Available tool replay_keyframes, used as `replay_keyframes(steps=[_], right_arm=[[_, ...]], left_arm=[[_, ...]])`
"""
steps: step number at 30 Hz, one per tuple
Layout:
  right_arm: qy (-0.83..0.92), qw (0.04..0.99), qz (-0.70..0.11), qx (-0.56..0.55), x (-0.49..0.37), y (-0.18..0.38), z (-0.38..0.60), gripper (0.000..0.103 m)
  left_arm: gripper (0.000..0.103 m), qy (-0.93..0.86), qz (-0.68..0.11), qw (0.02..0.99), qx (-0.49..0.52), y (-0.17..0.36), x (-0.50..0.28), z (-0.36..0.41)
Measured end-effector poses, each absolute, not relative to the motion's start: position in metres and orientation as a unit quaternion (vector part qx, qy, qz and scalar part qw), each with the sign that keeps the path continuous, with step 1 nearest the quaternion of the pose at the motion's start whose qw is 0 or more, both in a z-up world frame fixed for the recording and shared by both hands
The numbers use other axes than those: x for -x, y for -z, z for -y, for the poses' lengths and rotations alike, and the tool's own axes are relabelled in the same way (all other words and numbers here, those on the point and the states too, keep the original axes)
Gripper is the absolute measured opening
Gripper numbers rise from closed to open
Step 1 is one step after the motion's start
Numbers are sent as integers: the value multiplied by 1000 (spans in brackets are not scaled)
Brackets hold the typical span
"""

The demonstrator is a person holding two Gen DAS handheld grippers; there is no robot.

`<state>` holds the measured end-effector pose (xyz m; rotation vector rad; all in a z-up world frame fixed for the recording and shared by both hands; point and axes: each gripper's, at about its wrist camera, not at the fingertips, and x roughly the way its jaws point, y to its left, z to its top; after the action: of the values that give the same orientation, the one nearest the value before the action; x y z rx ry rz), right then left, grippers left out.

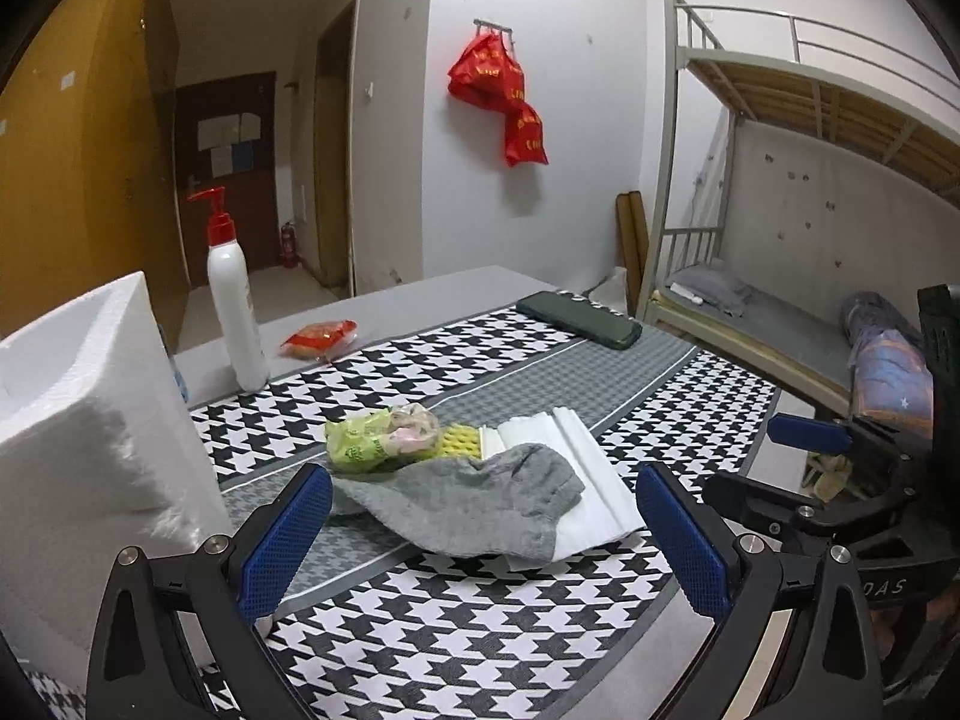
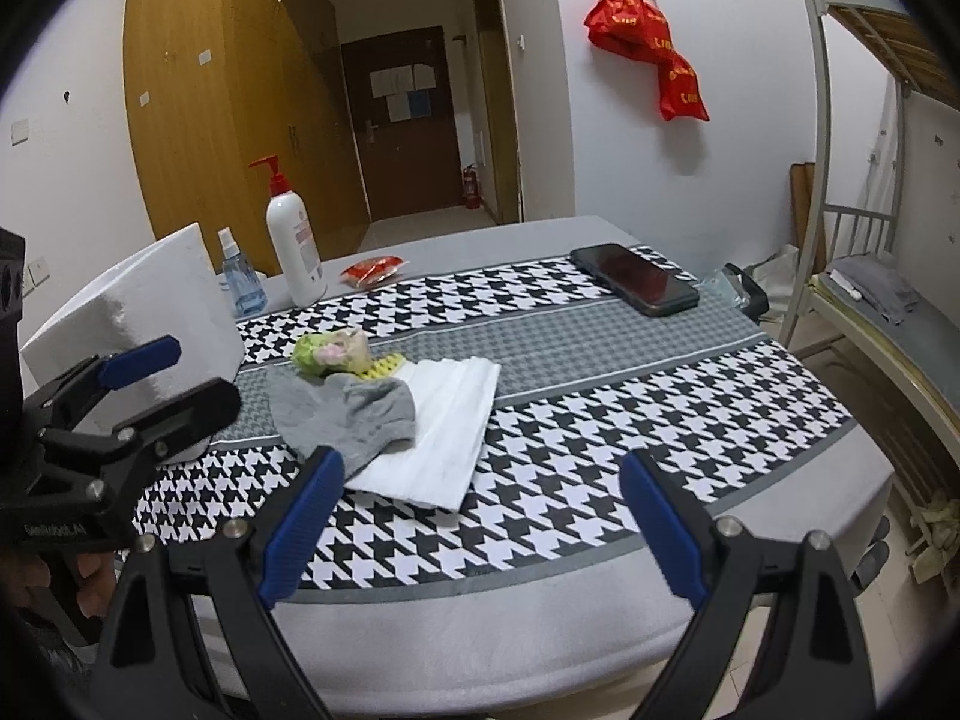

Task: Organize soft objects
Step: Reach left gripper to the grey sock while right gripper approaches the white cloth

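Centre frame, on checked surface (image 2: 600, 420): grey sock (image 1: 474, 504) draped over white folded cloth (image 1: 576, 480), crumpled green bag (image 1: 378, 438) touching behind. We hold left gripper (image 1: 483, 546) and right gripper (image 2: 480, 528) spread wide, empty. Sock limp, light; we judge toe edge best pinch. White foam block (image 1: 78, 420) crowds left; pump bottle (image 1: 231, 300), phone (image 2: 636, 279) well apart.

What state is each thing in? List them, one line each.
Left gripper: open, empty, aimed at the sock.
Right gripper: open, empty.
Grey knitted sock: crumpled, lying partly on the white cloth.
White ribbed cloth: folded flat.
Green crumpled plastic bag: scrunched, beside the sock.
Black smartphone: screen dark.
White pump bottle with red pump: upright.
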<state>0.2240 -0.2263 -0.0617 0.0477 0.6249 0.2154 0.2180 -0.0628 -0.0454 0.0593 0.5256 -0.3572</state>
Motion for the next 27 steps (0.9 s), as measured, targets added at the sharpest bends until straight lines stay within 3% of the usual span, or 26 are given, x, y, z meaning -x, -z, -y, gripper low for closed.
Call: replay_keyframes(steps=[12,18,27], right_arm=[[-110,941,-319,-20,-244,73,226,95],[-106,939,-328,-22,-252,80,229,95],[-106,934,-341,-21,-263,88,228,95]], left_arm=[[99,165,-287,942,-46,58,-244,69],[93,166,-317,933,-35,67,-261,66],[73,156,-363,918,-34,87,-277,64]])
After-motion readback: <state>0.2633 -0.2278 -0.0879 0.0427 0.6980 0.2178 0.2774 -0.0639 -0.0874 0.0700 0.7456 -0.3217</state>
